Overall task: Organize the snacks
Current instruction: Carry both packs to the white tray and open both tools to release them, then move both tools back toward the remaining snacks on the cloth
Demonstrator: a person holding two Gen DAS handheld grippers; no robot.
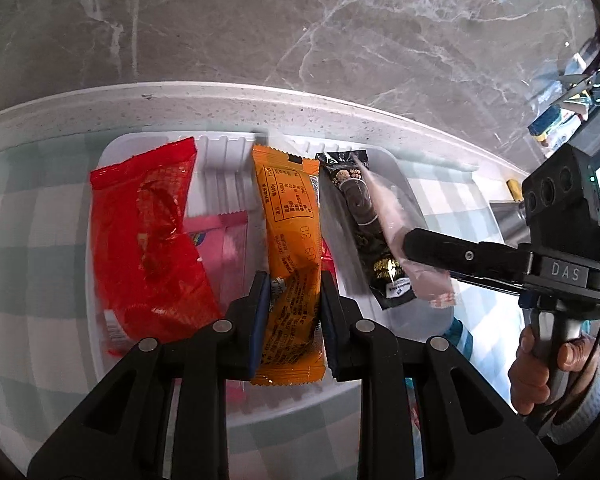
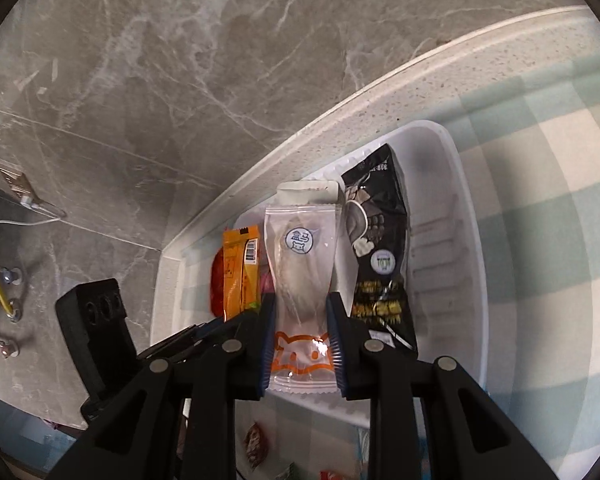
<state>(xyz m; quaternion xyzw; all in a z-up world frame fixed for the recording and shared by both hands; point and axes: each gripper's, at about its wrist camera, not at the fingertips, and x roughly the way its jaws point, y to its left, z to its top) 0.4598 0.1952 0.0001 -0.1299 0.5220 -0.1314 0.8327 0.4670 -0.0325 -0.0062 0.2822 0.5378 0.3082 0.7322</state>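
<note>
Left gripper (image 1: 290,312): I have its jaws closed on the long orange foil snack packet (image 1: 290,240), held over the white plastic tray (image 1: 404,184).
Right gripper (image 2: 300,344): pinched on the clear cat-print snack pouch (image 2: 302,264), beside the black foil packet (image 2: 380,256).
Doing it well: I'd lower each lengthwise into a free lane, clear of the red wrapper (image 1: 148,240), then release flat.

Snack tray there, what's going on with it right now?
A person is sorting snacks into a white tray on a checked tablecloth, working a claw in each hand. The left claw is shut on an orange packet, and the right claw is shut on a clear packet. A red packet and a black packet already lie in the tray.
</note>
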